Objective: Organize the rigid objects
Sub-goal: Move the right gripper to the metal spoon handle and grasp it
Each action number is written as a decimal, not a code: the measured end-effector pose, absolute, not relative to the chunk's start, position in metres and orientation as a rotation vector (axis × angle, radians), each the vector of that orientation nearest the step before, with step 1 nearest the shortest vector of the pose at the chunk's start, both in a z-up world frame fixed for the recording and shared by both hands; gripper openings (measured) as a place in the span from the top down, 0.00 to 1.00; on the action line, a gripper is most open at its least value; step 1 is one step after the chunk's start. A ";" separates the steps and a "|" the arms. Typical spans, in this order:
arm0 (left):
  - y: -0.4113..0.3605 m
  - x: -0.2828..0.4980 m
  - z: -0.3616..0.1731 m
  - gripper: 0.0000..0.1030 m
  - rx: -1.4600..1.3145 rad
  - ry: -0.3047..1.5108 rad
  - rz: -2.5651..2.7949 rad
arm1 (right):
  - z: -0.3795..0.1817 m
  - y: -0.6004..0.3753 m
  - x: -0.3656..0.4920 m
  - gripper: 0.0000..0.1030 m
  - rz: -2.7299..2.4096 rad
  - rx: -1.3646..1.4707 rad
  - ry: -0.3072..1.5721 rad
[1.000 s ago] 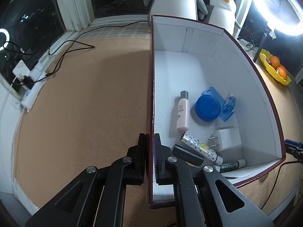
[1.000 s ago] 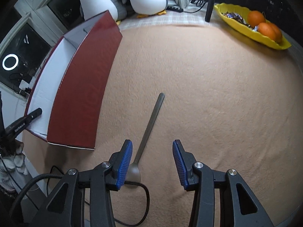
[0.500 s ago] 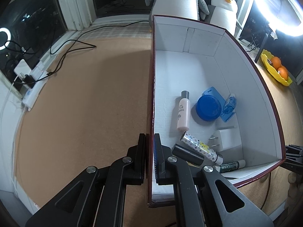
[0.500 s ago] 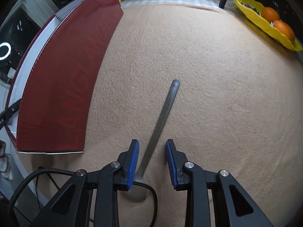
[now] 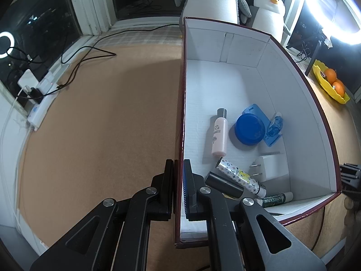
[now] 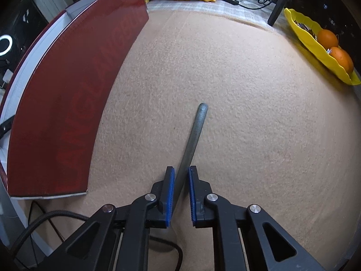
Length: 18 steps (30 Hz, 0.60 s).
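Observation:
A dark red box with a white inside (image 5: 300, 103) holds a pink bottle (image 5: 218, 135), a blue round lid (image 5: 249, 129), a white charger (image 5: 269, 167), a patterned tube (image 5: 239, 176) and other small items. My left gripper (image 5: 179, 180) is shut on the box's near left wall. In the right wrist view the box's red side (image 6: 67, 103) stands at left. A metal spoon (image 6: 191, 140) lies on the tan cloth, its handle pointing away. My right gripper (image 6: 180, 189) has closed around the spoon's handle near the bowl, which is hidden under the gripper.
A yellow tray with oranges (image 6: 311, 38) sits at the far right; it also shows in the left wrist view (image 5: 325, 83). Plush penguins (image 5: 268, 6) stand behind the box. Cables and a power strip (image 5: 38, 103) lie at the left edge. A black cable (image 6: 67, 216) runs near my right gripper.
My right gripper has moved forward over the spoon and its jaws have closed from wide open to pinching the handle. The left gripper still holds the box wall.

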<state>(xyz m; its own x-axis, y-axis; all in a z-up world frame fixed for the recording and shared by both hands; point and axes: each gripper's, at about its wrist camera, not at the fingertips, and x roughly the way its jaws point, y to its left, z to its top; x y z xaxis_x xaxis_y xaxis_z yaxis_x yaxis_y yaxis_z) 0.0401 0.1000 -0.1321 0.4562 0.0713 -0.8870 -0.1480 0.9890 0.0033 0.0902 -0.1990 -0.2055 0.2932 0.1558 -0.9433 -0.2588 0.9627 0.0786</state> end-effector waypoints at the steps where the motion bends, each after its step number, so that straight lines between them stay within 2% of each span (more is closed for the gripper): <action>1: 0.100 0.040 -0.132 0.94 -0.078 1.090 0.136 | -0.205 -0.204 0.096 0.91 0.274 -0.066 1.240; 6: 0.100 0.041 -0.133 0.94 -0.081 1.093 0.141 | -0.201 -0.222 0.121 0.93 0.254 0.044 1.215; 18: 0.100 0.046 -0.136 0.94 -0.095 1.101 0.158 | -0.194 -0.233 0.147 0.93 0.218 0.061 1.143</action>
